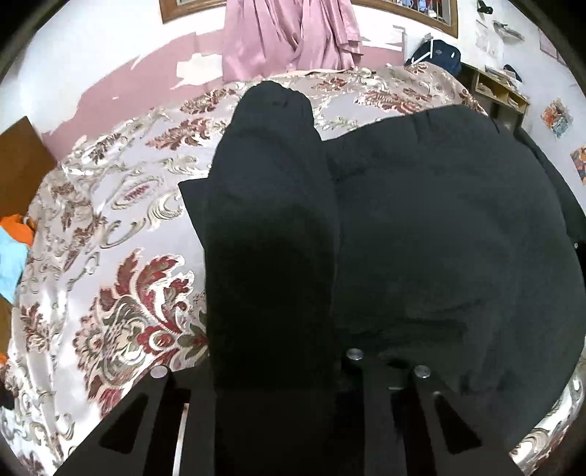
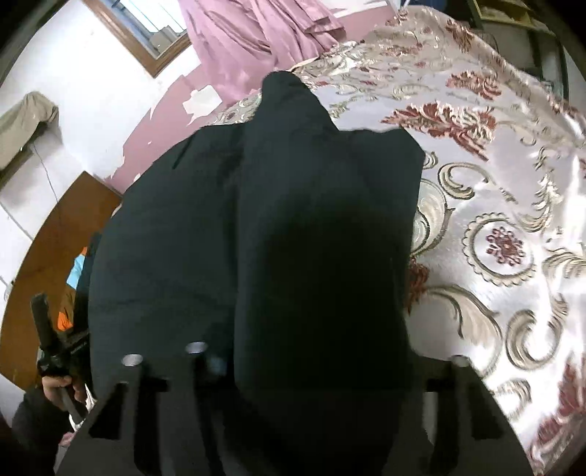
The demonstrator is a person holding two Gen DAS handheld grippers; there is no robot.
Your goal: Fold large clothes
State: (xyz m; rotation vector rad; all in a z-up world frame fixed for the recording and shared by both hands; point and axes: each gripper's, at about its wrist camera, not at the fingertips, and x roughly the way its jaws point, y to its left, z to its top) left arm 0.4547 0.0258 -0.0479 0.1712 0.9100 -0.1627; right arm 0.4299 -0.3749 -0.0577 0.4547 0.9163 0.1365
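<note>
One dark garment [image 1: 439, 227] lies spread on the floral bedspread [image 1: 121, 263], w/ a long narrow part, prob. a sleeve or leg [image 1: 271, 205], folded over its edge. In the left wrist view that strip's long axis runs from the gripper straight away toward the pink curtain [image 1: 289, 33], its far end rounded and pointing at the curtain; the wide body sits right of the strip, covering the bedspread on that side. In the right wrist view the same strip [image 2: 318, 227] runs away toward the curtain [image 2: 252, 36] too, but the body lies left of it and the bare bedspread [image 2: 505, 205] is to the right.

Left gripper [image 1: 278, 373]: fingers spread either side of the strip's near end, cloth fills the gap; can't tell if it's clamped or just under the fabric. Right gripper [image 2: 293, 362]: same, dark cloth drapes between the fingers and hides the tips, grip can't be told.

Beyond the bedspread's left edge: orange and light blue clothes [image 1: 14, 241], brown wood panel [image 1: 22, 161]. Person's left hand [image 2: 62, 384] on a handle shows at the lower left of the right wrist view.
</note>
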